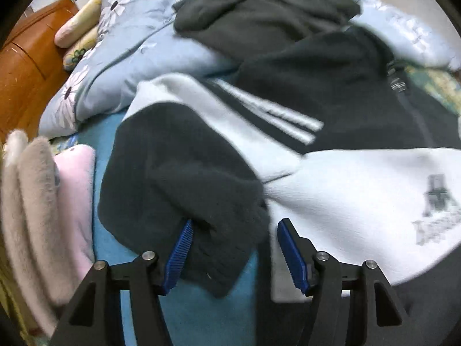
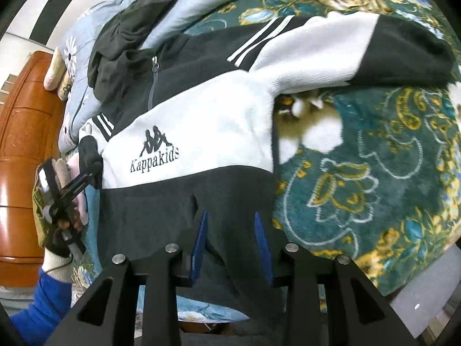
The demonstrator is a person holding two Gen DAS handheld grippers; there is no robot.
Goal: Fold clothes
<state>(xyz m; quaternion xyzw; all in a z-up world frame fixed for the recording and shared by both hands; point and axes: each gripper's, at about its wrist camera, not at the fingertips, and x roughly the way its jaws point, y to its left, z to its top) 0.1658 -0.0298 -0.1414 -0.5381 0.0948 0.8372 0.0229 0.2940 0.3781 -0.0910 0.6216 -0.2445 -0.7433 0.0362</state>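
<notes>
The jacket (image 2: 201, 121) lies spread out on the bed (image 2: 374, 173), front side up, with the zip at the top and the "Kappakids" words on the white part. It is black and white. The folding looks like it has only just begun. One sleeve (image 2: 360, 49) is out flat to the side, far from the body of the jacket. The other sleeve (image 1: 178, 173) is bent over near the left claw (image 1: 233, 225), so maybe that fold is starting. The body is not folded at all yet.

The left claw is open. Its blue pads sit on both sides of the black cuff of that sleeve, but they do not squeeze it. The right claw (image 2: 230, 222) is down at the black bottom hem of the jacket. The cloth bunches up between its two blue pads, which stand close together, but I cannot tell for sure if it is holding on.

More clothes wait. A dark top (image 1: 259, 8) lies in a heap on the blue quilt (image 1: 129, 57) behind the jacket. It touches the jacket's collar, so it may get in the way. A fluffy pink and beige pile (image 1: 43, 201) sits just beside the left claw. Small pillows (image 1: 77, 23) rest by the wooden headboard (image 1: 26, 66).
</notes>
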